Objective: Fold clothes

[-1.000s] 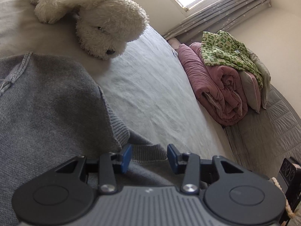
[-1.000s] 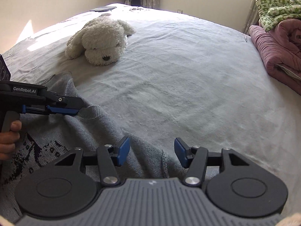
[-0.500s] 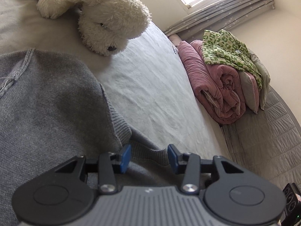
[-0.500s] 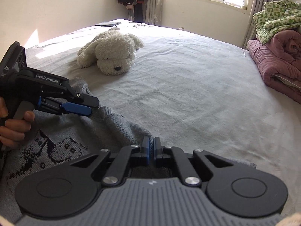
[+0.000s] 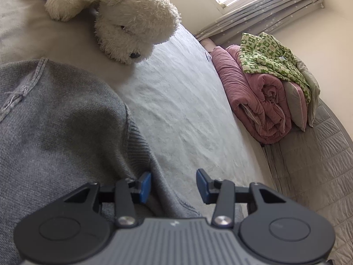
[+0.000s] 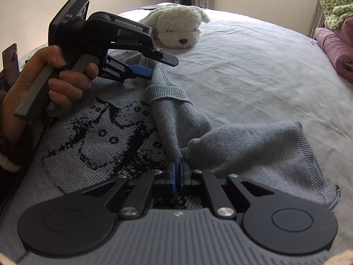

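Observation:
A grey knit sweater (image 6: pixel 242 141) with a black-and-white pattern (image 6: pixel 106 137) on its front lies on the bed (image 6: pixel 253 61). My right gripper (image 6: pixel 177 172) is shut on a bunched fold of the sweater, and the fabric rises into a ridge from the pinch. A hand holds my left gripper (image 6: pixel 152 70) above the sweater's upper edge. In the left wrist view the left gripper (image 5: pixel 173 186) is open, with the sweater (image 5: pixel 55 121) lying under and beside its left finger (image 5: pixel 144 186). Nothing is clamped between the left fingers.
A white plush dog (image 6: pixel 178 26) (image 5: pixel 132 22) lies on the bed beyond the sweater. A rolled pink quilt (image 5: pixel 264 101) topped by a green patterned blanket (image 5: pixel 271 57) sits at the bed's right side. A phone (image 6: pixel 10 55) stands at the far left edge.
My right gripper went from open to shut on the sweater and has drawn a fold up. The left gripper has risen over the sweater's edge and stays open.

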The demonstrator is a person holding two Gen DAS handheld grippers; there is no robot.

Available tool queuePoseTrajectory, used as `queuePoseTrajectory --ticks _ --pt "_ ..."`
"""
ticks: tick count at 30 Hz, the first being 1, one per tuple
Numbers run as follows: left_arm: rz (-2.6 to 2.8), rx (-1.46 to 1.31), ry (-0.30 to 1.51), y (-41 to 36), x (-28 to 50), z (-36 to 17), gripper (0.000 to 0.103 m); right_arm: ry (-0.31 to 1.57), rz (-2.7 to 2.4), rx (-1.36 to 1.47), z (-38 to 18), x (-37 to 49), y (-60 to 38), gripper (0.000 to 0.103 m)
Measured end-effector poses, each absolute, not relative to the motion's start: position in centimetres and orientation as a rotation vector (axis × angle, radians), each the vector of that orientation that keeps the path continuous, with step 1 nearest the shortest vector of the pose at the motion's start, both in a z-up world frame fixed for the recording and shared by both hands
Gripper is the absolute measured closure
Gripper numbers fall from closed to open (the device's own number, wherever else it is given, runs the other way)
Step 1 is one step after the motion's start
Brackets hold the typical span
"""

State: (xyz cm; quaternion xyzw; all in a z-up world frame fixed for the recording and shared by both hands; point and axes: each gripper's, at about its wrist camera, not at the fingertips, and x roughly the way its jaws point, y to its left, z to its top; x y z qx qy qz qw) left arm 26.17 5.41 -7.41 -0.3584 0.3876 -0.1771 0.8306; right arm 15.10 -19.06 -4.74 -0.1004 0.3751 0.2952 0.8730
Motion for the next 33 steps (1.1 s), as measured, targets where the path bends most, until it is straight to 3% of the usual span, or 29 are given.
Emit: queuePoseTrajectory --ticks 5,7,21,24,25,27,33 --pt "-0.371 -0.759 0.827 5.4 26.2 -7.6 0.06 0.777 0.635 -0.14 -3.6 15.8 -19.2 0.081" --pt "-0.372 -0.76 0.827 5.5 26.2 -7.6 0.06 0.788 0.634 -0.089 -3.5 16.7 -19.5 0.057" --pt "-0.38 -0.778 0.831 5.6 26.2 -7.8 0.06 0.993 0.587 0.282 -6.3 24.4 -21.0 0.054" --pt "-0.379 -0.781 0.831 5.5 26.2 -7.9 0.06 0.969 0.579 0.238 -6.0 24.1 -20.2 0.055" --pt "-0.379 -0.781 0.831 5.5 26.2 -7.9 0.06 0.954 0.576 0.211 -5.8 23.9 -19.8 0.061" --pt "-0.38 -0.778 0.829 5.5 26.1 -7.8 0.06 0.924 0.571 0.156 -5.5 23.3 -19.1 0.081" --pt "-0.401 -0.779 0.808 5.5 25.9 -7.4 0.06 0.79 0.522 -0.002 -3.5 21.7 -17.6 0.09"
